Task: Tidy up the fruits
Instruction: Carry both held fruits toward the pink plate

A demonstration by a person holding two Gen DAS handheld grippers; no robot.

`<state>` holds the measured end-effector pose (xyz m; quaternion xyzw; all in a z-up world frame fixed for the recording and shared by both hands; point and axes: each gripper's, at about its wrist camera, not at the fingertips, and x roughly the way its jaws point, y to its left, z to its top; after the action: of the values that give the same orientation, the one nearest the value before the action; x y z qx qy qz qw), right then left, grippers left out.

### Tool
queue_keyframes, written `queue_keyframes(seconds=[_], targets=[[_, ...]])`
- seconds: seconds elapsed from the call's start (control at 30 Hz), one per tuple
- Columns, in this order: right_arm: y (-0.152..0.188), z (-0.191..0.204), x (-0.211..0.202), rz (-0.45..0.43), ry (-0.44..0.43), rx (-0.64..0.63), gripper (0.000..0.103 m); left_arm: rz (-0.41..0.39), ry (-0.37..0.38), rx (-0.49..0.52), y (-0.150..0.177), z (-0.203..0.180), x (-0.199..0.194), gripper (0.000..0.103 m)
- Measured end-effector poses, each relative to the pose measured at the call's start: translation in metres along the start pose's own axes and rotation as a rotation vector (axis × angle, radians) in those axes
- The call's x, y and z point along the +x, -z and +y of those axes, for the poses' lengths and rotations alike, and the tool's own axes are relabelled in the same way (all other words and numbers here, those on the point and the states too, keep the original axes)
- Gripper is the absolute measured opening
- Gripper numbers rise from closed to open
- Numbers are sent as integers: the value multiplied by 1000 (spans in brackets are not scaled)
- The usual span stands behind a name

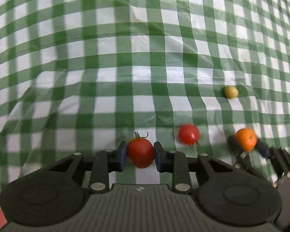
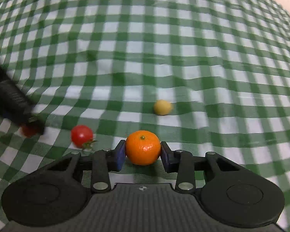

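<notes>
Green checked cloth (image 1: 145, 81); left gripper (image 1: 140, 155) clamped on tomato (image 1: 140, 152), right gripper (image 2: 143, 153) on orange (image 2: 143, 147).

A: Status of the red fruits?
B: Stemmed tomato (image 1: 140, 153) is clamped between blue pads, calyx up. Second tomato (image 1: 189, 134) lies loose just right of it.
A: And the others?
B: Orange mandarin (image 2: 143, 147) is clamped upright, stem scar up. Small yellow fruit (image 2: 162, 107) lies apart, beyond it.

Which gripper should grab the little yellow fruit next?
Probably the right gripper: the yellow fruit lies just ahead of it. But it grips the orange, and the left gripper grips a tomato, so both are full.
</notes>
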<state>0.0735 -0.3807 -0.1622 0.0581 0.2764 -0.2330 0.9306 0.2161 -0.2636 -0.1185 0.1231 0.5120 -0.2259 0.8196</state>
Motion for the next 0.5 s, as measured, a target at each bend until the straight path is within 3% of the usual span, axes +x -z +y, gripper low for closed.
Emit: queue_keyframes(seconds=[0.27, 0.5], targets=[[3, -12, -130, -51, -49, 33, 39, -60, -31, -32, 84, 26, -123, 32], [32, 22, -249, -17, -178, -13, 39, -93, -69, -98, 165, 54, -216, 32]])
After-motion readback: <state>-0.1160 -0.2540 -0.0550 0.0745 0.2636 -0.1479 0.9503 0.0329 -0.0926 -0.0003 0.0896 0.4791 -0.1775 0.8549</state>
